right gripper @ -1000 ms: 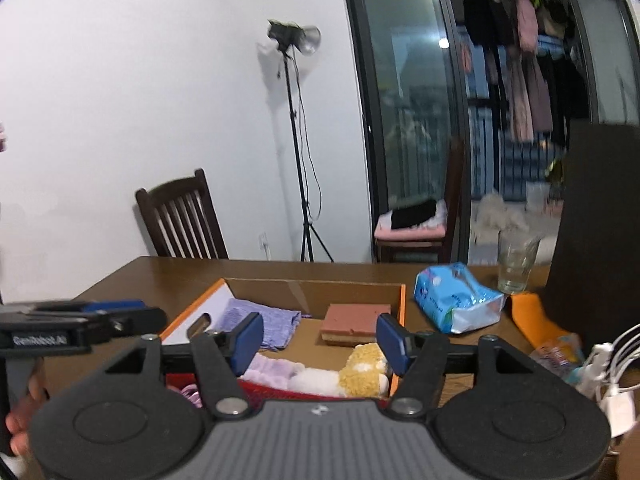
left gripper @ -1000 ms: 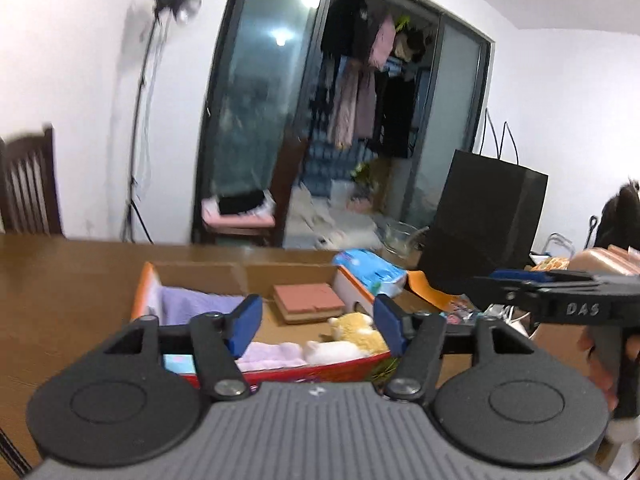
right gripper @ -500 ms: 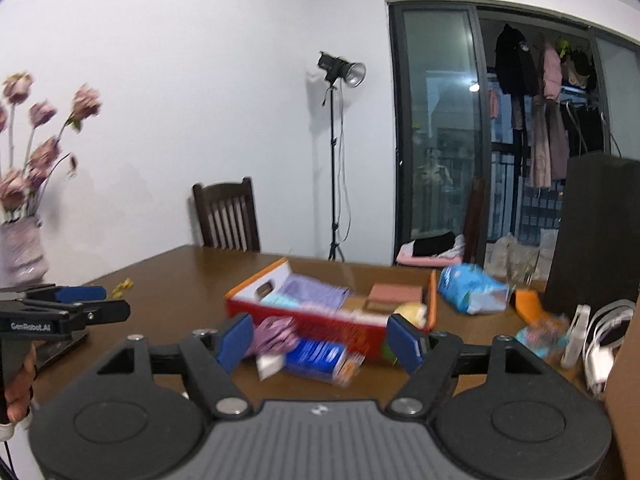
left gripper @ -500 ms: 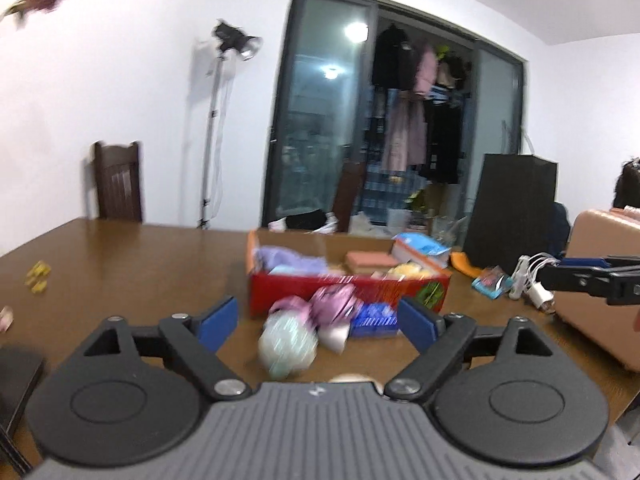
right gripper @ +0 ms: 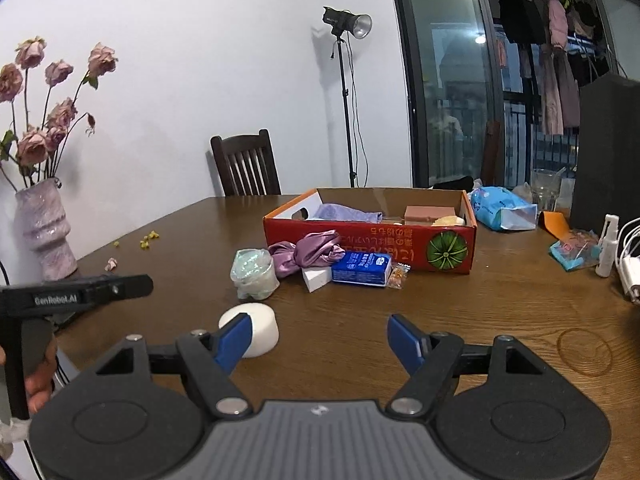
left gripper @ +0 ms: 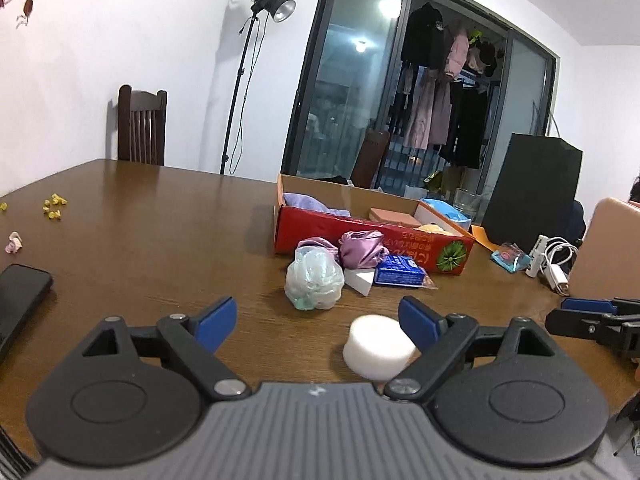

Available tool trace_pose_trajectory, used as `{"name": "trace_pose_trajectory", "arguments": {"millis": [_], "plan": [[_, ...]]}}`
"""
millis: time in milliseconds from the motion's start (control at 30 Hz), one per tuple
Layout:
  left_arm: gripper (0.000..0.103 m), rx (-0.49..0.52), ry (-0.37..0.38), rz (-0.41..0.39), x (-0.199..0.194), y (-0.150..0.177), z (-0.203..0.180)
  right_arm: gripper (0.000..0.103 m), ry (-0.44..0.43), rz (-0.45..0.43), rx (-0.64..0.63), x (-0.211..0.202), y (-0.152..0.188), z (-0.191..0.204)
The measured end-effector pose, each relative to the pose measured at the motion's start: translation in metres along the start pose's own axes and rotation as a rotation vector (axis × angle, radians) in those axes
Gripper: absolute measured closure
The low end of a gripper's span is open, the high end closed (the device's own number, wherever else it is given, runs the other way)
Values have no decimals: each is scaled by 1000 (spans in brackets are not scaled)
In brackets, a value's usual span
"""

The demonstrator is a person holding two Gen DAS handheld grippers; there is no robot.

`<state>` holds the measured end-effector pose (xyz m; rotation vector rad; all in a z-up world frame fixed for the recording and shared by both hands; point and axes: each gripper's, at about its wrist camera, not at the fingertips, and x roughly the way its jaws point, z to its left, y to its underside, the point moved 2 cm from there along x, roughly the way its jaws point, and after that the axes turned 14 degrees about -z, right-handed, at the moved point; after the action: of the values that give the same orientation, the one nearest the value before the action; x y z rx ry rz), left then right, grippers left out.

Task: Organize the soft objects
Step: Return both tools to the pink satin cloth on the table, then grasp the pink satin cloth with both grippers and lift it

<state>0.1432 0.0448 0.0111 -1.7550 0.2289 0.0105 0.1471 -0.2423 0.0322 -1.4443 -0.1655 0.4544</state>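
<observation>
Left gripper (left gripper: pixel 316 314): I see its jaws spread wide with nothing clamped; it hangs low over the wooden table (left gripper: pixel 160 240).
White foam puck (left gripper: pixel 378 346): lies on the table just beside the left gripper's right finger (left gripper: pixel 416 318) (touching or not, I cannot tell); in the right wrist view it sits behind the right gripper's left finger (right gripper: pixel 234 338).
Right gripper (right gripper: pixel 320 342): jaws apart, bare table between them.
Loose pile: pale green mesh ball (left gripper: pixel 314 278), purple satin cloth (left gripper: pixel 362 248), white block (left gripper: pixel 360 280) and blue packet (left gripper: pixel 400 272) cluster ahead of both grippers, against the red box's front wall.
Red box (left gripper: pixel 360 236): open-topped; I see a lavender cloth (right gripper: pixel 346 213) and a pink block (right gripper: pixel 428 213) inside.
</observation>
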Motion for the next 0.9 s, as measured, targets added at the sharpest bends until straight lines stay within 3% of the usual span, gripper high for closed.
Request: {"name": "trace_pose_trajectory", "arguments": {"millis": [100, 233, 367, 533, 600, 633, 700, 733, 767, 900], "plan": [[14, -58, 17, 10, 29, -8, 10, 30, -6, 6, 9, 23, -2, -6], [26, -122, 17, 37, 85, -27, 25, 31, -19, 18, 46, 67, -10, -15], [29, -153, 41, 124, 155, -34, 36, 40, -37, 31, 96, 124, -22, -23], [35, -204, 77, 278, 224, -10, 47, 42, -57, 59, 118, 200, -28, -22], [38, -241, 104, 301, 236, 1, 51, 44, -60, 82, 134, 226, -25, -25], [47, -260, 120, 314, 239, 6, 54, 47, -61, 90, 142, 238, -23, -25], [55, -311, 161, 327, 241, 13, 60, 54, -57, 109, 160, 255, -14, -27], [61, -339, 173, 333, 241, 13, 63, 64, -59, 116, 173, 262, -8, -28], [63, -358, 185, 333, 241, 13, 67, 72, -60, 113, 186, 265, -1, -29], [72, -415, 196, 331, 240, 15, 77, 81, -53, 75, 173, 264, 11, -29]]}}
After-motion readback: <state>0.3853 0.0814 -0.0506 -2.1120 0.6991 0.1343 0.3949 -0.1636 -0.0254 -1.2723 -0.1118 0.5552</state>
